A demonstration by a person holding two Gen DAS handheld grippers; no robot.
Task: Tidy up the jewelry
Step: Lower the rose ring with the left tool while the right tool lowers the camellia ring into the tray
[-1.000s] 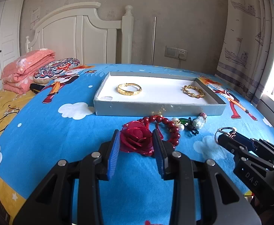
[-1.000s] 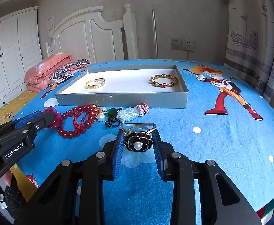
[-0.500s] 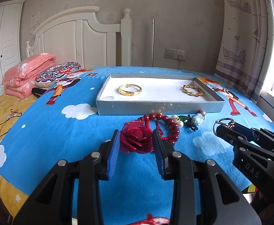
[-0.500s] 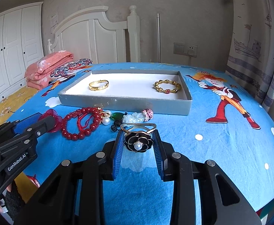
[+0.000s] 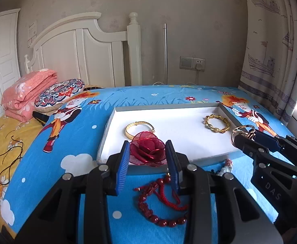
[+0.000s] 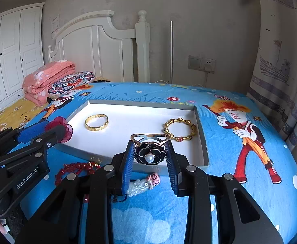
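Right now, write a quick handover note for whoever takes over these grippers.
Left gripper: shut on the red rose brooch.
Right gripper: shut on the black flower piece.
Done: plain gold bangle and bamboo-style gold bracelet lie in the tray.
Left: set both flowers in the tray, then the red bead bracelet and pale pendant from the bedspread.

A bed is covered by a blue cartoon sheet and backed by a white headboard. A beige wall carries a socket. A white wardrobe is seen at the left, and daylight is let in past a ship-printed curtain.
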